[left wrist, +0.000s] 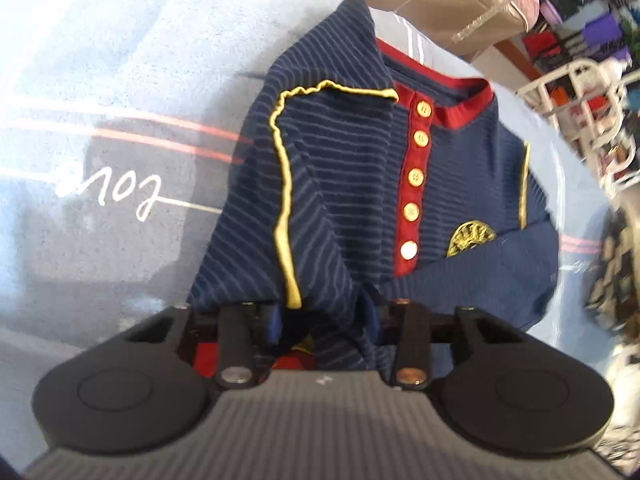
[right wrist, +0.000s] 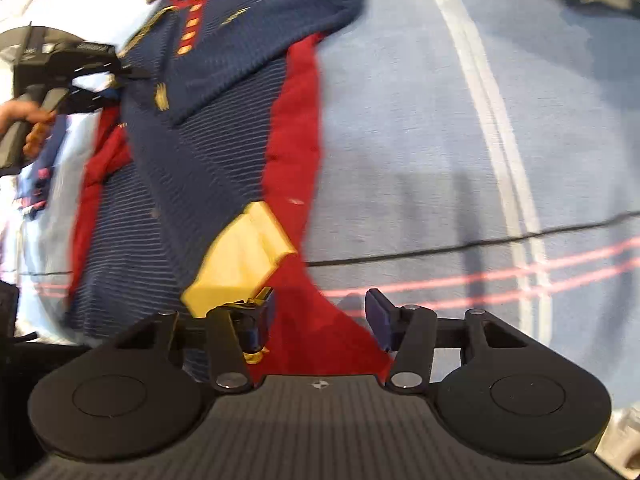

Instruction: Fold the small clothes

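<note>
Left gripper (left wrist: pixel 326 316), black with ribbed grey housing, has its jaws drawn in around a bunched fold of the shirt (left wrist: pixel 360 184); the cloth sits between the pads, though whether they pinch it I cannot tell. Right gripper (right wrist: pixel 320 314) stands wide apart, its blue-padded fingers (right wrist: pixel 378 314) straddling the red hem (right wrist: pixel 298 184) without pressing it, the left pad just beside a yellow cuff (right wrist: pixel 240 256).

That shirt is a small navy knit with fine pale stripes, a red collar and placket, five round gold buttons (left wrist: pixel 416 178), wavy yellow piping (left wrist: pixel 284 184) along a folded-over sleeve, and a gold badge (left wrist: pixel 472 238) on the chest. It lies flat on a soft pale-blue towel (left wrist: pixel 120 60) with white and red woven lines and white script.

In the right wrist view a hand (right wrist: pixel 24 120) holds the left gripper's handle at the shirt's far edge. Both views are blurred in places.
</note>
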Demonstrator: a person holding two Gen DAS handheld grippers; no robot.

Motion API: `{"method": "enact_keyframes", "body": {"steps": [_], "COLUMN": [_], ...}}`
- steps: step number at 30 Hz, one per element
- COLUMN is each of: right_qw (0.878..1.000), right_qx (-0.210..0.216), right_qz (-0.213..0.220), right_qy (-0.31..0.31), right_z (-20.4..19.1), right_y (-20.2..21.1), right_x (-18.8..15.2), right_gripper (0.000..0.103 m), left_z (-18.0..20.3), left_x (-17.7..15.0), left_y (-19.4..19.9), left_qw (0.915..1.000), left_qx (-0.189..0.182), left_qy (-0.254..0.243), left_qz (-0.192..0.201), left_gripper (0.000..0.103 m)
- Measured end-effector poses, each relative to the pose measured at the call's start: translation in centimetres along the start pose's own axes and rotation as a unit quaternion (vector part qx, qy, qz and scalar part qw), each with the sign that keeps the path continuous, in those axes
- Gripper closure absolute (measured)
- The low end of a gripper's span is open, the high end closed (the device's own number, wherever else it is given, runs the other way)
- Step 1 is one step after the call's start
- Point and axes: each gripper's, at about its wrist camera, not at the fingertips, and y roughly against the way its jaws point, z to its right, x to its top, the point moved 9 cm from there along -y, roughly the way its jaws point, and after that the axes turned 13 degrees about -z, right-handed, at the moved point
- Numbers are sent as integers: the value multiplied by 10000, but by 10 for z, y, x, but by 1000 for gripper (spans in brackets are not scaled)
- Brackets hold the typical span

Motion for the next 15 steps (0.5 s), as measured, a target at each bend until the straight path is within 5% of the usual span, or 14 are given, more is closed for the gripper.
{"method": "enact_keyframes", "body": {"steps": [1,2,3,8,12,15], "right_qw": [9998,9992,9979,9952,9911,9685], "right_qx": [121,41,-157,-172,-343,-899], "right_qz": [-109,-287,-500,-343,411,699], "right_qy": [147,285,378,896,1221,2212], "right_z": [-2,-3,-1,-18,-46,-77], "right_y": [-5,-12,-17,27,93,117], "right_x": [1,0,-1,7,28,23], "right_gripper": [19,38,95,95,96,96], "left_z": [-1,-3,-5,-34,-51,-50], "left_x": [2,5,6,19,23,21], "left_y": [1,3,5,26,37,47], "left_qw": [10000,10000,10000,9991,9985,9984], "left_qx": [-19,12,41,35,-27,-114], "left_qy": [21,0,-18,335,445,314], "left_qz": [-7,9,27,265,313,461], "left_gripper": [68,69,70,72,72,72]}}
